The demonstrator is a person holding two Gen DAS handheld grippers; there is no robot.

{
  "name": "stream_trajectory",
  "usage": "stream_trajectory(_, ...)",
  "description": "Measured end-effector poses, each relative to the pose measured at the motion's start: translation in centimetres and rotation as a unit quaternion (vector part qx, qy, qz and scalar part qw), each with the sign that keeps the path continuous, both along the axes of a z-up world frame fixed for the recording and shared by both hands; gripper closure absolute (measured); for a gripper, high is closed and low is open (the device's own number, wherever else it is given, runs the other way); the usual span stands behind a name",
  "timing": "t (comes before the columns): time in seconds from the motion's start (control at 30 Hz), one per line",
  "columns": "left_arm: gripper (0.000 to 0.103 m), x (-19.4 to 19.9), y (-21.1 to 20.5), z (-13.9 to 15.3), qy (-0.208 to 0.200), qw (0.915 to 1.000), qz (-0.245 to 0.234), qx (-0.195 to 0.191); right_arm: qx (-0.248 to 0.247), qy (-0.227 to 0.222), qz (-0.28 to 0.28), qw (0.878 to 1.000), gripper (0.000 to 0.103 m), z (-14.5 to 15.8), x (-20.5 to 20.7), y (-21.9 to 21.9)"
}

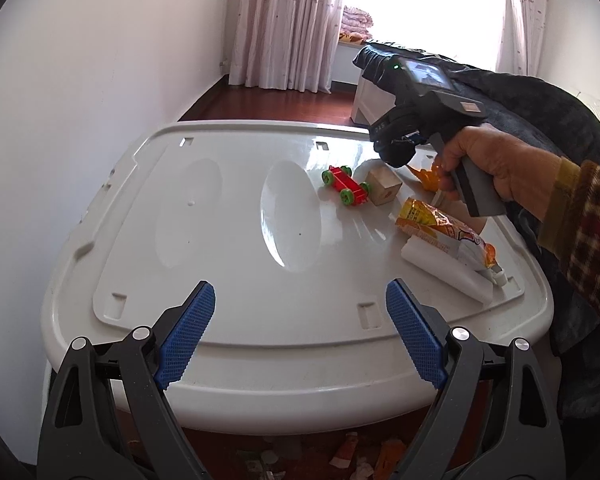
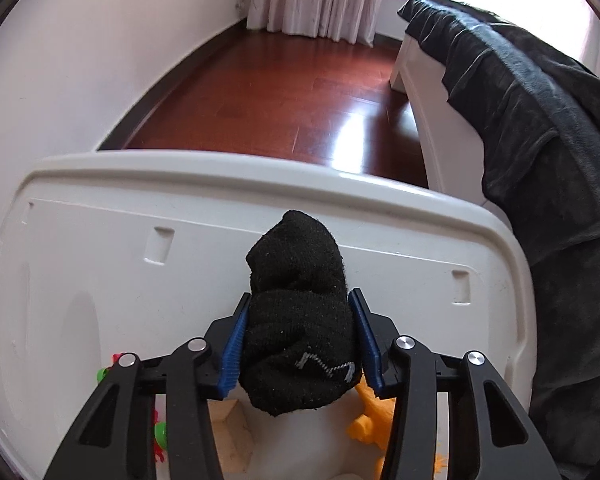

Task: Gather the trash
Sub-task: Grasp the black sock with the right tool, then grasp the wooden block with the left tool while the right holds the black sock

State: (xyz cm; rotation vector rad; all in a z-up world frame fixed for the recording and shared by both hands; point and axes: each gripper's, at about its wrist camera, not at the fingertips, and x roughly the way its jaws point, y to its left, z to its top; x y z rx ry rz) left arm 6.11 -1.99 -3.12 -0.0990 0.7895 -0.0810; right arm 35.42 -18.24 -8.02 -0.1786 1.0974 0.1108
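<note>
My right gripper (image 2: pixel 300 294) is shut on a rolled black sock (image 2: pixel 300 320), its blue pads pressing both sides, just above the far right part of the white plastic table (image 2: pixel 180 216). In the left wrist view the same sock (image 1: pixel 394 150) hangs over the table's far right, with a person's hand (image 1: pixel 496 164) on that gripper's handle. An orange snack wrapper (image 1: pixel 440 226) lies on a white paper roll (image 1: pixel 448 272) at the right edge. My left gripper (image 1: pixel 300 284) hangs open over the near edge with nothing between its fingers.
A red toy car with green wheels (image 1: pixel 346 186), a wooden block (image 1: pixel 384 186) and an orange toy figure (image 1: pixel 428 178) sit beneath the sock. Scraps litter the floor (image 1: pixel 380 456) under the near table edge. A dark blanket (image 2: pixel 540 120) drapes a white bed to the right.
</note>
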Motion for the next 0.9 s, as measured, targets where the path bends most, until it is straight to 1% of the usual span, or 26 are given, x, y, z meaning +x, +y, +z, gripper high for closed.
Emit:
stream_trajectory(0.1, 0.018, 1.3, -0.5, 0.4, -0.003, 0.9998, -0.016, -0.010, 0.032, -0.024, -0.002, 0.999, 0.056, 2.5, -1.4, -1.5)
stream_trajectory(0.17, 0.018, 2.7, -1.1, 1.0, -0.014, 0.9984, -0.049, -0.024, 0.047, -0.042, 0.004, 0.998, 0.056, 4.4, -2.8, -2.9)
stream_trajectory(0.23, 0.018, 4.5, -1.8, 1.4, -0.014, 0.9948, -0.095, -0.035, 0.055, -0.059, 0.012, 0.997, 0.056, 6.2, -4.5, -4.1)
stream_trajectory(0.3, 0.018, 7.3, -2.8, 1.8, -0.018, 0.9886, -0.147, -0.026, 0.058, -0.077, 0.020, 0.995, 0.056, 8.1, -6.8, -5.6)
stream_trajectory(0.33, 0.018, 8.3, -3.2, 1.8, -0.016, 0.9864, -0.163, -0.021, 0.057, -0.083, 0.024, 0.995, 0.056, 8.7, -7.7, -6.2)
stream_trajectory(0.4, 0.018, 11.3, -4.4, 1.5, -0.012, 0.9809, -0.194, 0.003, 0.053, -0.097, 0.032, 0.993, 0.056, 10.0, -9.9, -7.6)
stream_trajectory(0.47, 0.018, 13.7, -5.2, 0.8, 0.002, 0.9767, -0.215, 0.001, 0.054, -0.106, 0.037, 0.992, 0.055, 10.7, -11.9, -8.6)
stream_trajectory(0.57, 0.020, 17.1, -6.9, -1.1, 0.020, 0.9722, -0.233, 0.012, 0.067, -0.105, 0.038, 0.991, 0.055, 10.9, -14.1, -9.9)
stream_trajectory(0.6, 0.024, 17.9, -7.5, -1.7, 0.022, 0.9709, -0.237, 0.023, 0.068, -0.105, 0.037, 0.991, 0.055, 10.7, -14.6, -10.0)
stream_trajectory(0.63, 0.032, 18.6, -8.3, -2.4, 0.027, 0.9678, -0.248, 0.030, 0.069, -0.104, 0.038, 0.991, 0.055, 10.5, -15.2, -10.2)
stream_trajectory(0.73, 0.043, 20.0, -9.4, -3.9, 0.039, 0.9629, -0.264, 0.038, 0.077, -0.099, 0.038, 0.991, 0.055, 10.0, -15.3, -10.5)
stream_trajectory(0.83, 0.043, 20.9, -10.2, -5.3, 0.049, 0.9600, -0.270, 0.054, 0.081, -0.097, 0.037, 0.991, 0.055, 9.7, -15.2, -10.6)
stream_trajectory(0.9, 0.043, 21.4, -10.4, -5.8, 0.055, 0.9597, -0.272, 0.046, 0.081, -0.099, 0.040, 0.991, 0.055, 9.7, -15.3, -10.4)
